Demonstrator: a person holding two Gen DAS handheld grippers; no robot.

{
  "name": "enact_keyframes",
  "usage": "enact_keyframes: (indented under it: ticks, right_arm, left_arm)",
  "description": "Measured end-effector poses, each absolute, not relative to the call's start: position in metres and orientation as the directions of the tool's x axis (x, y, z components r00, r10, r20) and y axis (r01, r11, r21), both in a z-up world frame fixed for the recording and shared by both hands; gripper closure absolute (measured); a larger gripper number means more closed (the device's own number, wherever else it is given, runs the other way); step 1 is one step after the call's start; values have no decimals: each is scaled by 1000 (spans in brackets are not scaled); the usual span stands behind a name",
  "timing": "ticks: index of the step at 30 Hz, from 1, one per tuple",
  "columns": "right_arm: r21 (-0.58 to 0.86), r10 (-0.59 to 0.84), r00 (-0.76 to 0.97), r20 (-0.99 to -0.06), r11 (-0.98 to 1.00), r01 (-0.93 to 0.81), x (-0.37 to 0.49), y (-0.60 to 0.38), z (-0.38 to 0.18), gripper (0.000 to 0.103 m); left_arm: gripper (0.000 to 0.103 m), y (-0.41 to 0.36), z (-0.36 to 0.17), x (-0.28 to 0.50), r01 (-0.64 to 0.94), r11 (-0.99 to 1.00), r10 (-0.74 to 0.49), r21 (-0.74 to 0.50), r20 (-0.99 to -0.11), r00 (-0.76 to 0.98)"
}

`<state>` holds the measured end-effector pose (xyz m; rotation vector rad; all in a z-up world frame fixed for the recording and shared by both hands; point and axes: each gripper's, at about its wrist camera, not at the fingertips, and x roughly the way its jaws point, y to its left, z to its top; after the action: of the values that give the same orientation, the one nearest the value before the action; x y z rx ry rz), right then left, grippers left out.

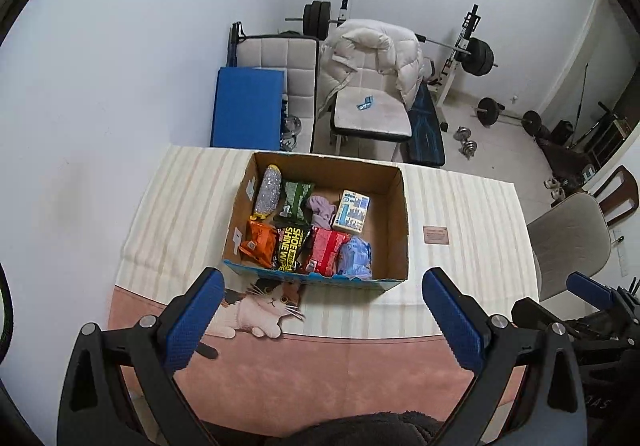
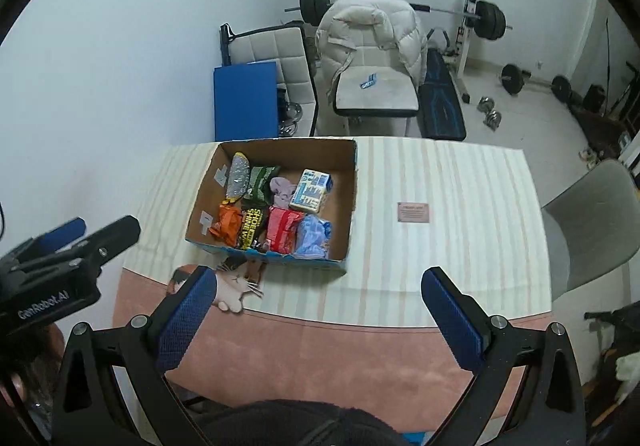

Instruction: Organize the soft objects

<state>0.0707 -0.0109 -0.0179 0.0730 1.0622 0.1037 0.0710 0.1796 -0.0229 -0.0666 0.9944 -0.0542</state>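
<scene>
1. While both tools hang above the near edge of the desk (image 1: 472, 205), the left hand-held gripper (image 1: 324, 320) has its blue-padded jaws spread wide with nothing between them.
2. Equally wide and empty is the right hand-held gripper (image 2: 320, 320), whose view also catches the left tool at its left edge.
3. An open cardboard box (image 1: 396, 213) stands on the desk beyond both grippers, well apart from their fingertips, and holds all the soft objects.
4. Along the box's near wall lie an orange packet (image 1: 260, 244), a black shoe shine wipes pack (image 1: 290, 248), a red packet (image 1: 326, 250) and a crumpled blue plastic bag (image 1: 356, 256), side by side and touching.
5. Behind them, toward the box's far wall, sit a silver mesh scrubber (image 1: 269, 191), a dark green packet (image 1: 296, 197), a lilac cloth (image 1: 322, 209) and a white-and-blue glove pack (image 1: 352, 211).
6. The right part of the box floor is bare.
7. A striped cloth with a cat print (image 1: 264, 306) just in front of the box covers the desk, and a small pink card (image 1: 436, 236) lies to the right of the box.
8. Beyond the box, off the desk, a chair carries a white puffer jacket (image 1: 372, 49).
</scene>
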Motion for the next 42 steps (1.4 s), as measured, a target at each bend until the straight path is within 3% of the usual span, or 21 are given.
enact_keyframes:
  ticks: [21, 42]
  right_arm:
    - [35, 15, 560, -828, 999, 26, 53, -23, 5, 0]
    - [27, 10, 573, -820, 999, 21, 45, -21, 9, 0]
  left_arm:
    - [0, 179, -8, 44, -9, 999, -31, -47, -780, 626]
    - [0, 177, -8, 37, 10, 999, -36, -39, -782, 622]
